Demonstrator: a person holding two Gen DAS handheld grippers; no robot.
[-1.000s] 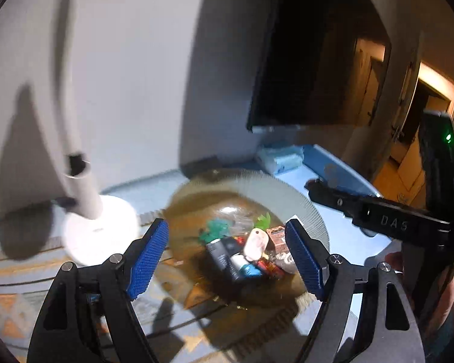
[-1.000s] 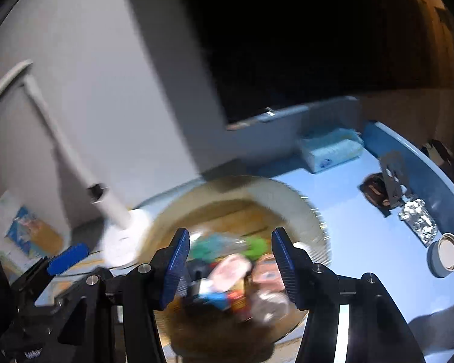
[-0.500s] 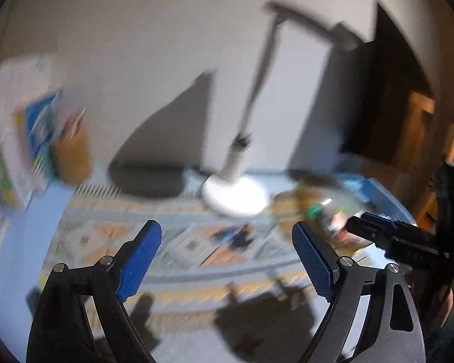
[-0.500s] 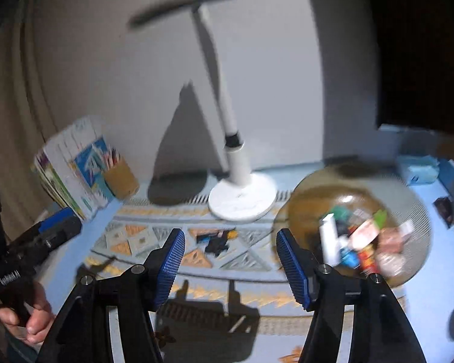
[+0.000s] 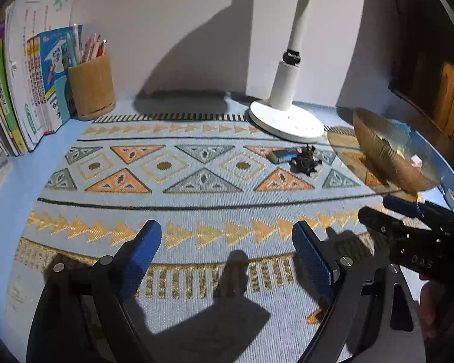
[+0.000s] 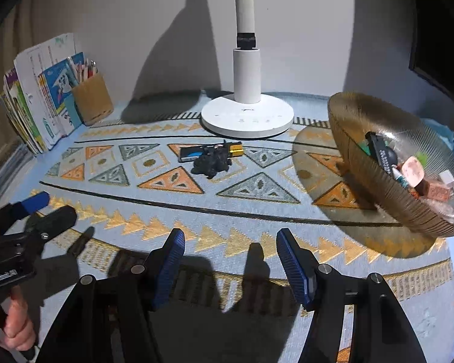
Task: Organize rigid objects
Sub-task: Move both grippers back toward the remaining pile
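Left gripper [image 5: 227, 254] and right gripper [image 6: 230, 257], jaws apart and empty, over a broad bare stretch of mat [image 6: 172, 208]. Two loose items, battery [image 6: 210, 152] and black toy [image 6: 212, 163], lie before one lamp [image 6: 247, 115]; one bowl [image 6: 366, 166] of small objects at the mat's right edge

The left gripper [image 5: 227, 257] hangs over a patterned mat [image 5: 196, 181] with its blue-padded jaws wide apart and nothing between them. Farther back on the mat, a small flat blue-and-grey object [image 5: 283, 154] lies just beside a black spiky piece [image 5: 305, 161], both near the white lamp base [image 5: 286, 119]. At the right a ribbed amber glass bowl [image 5: 381, 154] stands above the right gripper [image 5: 404, 208], and books [image 5: 24, 75] and a pencil cup [image 5: 90, 86] line the wall at left.
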